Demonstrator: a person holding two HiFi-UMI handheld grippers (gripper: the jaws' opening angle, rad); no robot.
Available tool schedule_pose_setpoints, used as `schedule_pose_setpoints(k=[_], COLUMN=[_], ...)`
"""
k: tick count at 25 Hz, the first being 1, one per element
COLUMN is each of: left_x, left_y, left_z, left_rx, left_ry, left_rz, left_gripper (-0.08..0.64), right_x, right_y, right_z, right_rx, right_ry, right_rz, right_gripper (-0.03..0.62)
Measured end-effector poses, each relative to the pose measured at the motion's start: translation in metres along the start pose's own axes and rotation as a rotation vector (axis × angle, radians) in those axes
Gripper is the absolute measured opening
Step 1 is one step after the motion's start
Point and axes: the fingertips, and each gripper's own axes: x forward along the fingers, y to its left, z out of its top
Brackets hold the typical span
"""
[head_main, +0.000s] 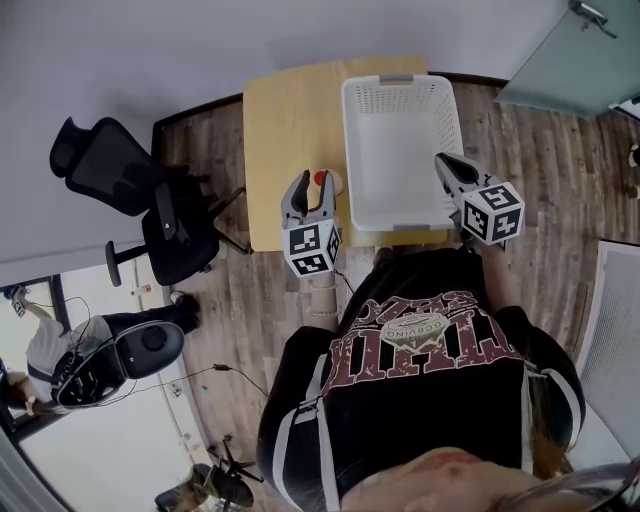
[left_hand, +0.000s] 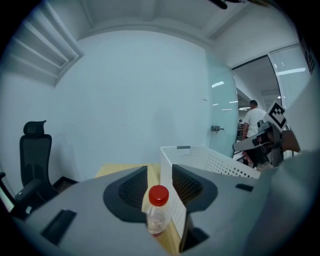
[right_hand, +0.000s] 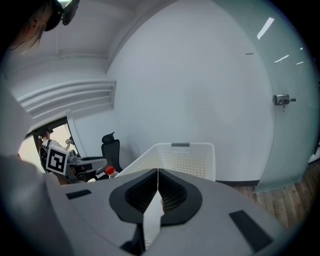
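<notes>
**Left gripper** (left_hand: 160, 172): jaws released and set apart. A small clear bottle (left_hand: 157, 215) with a red cap (left_hand: 158, 195) stands upright between them. No contact with either jaw can be made out.

**Bottle, location:** on the pale wooden surface (head_main: 290, 120), close to its near edge, just left of the basket's near-left corner.

**Right gripper** (right_hand: 158, 172): jaws clenched, tips together, on the right rim of the white perforated basket (right_hand: 189, 161), towards its near corner. A strip of the basket's wall shows between them.

**Basket:** rectangular, with a grey handle on its far end. It sits on the right half of the surface and overhangs the right edge.

**Surroundings:** black office chair (head_main: 150, 200) to the left of the surface, wood-plank floor (head_main: 560, 170), frosted glass door (right_hand: 295, 125) to the right.
</notes>
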Motion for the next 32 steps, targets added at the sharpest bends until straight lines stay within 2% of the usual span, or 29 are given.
schedule_pose_setpoints(k=[13,26,32], left_x=[-0.006,-0.001,-0.003], left_y=[-0.031,-0.066,-0.079], left_z=[0.036,0.053,0.055], left_rx=[0.036,0.03,0.004], left_ry=[-0.063,-0.094,-0.104], left_rz=[-0.053,-0.125,-0.154], left_gripper=[0.153,0.112,0.084], right_x=[0.002,0.004,0.003], right_y=[0.016,0.034,0.046], right_z=[0.02,0.035,0.039], right_rx=[-0.027,-0.044,-0.068], right_ry=[-0.047,-0.089,-0.103], right_rz=[0.044,0.095,0.121], right_gripper=[0.02,0.018,0.018])
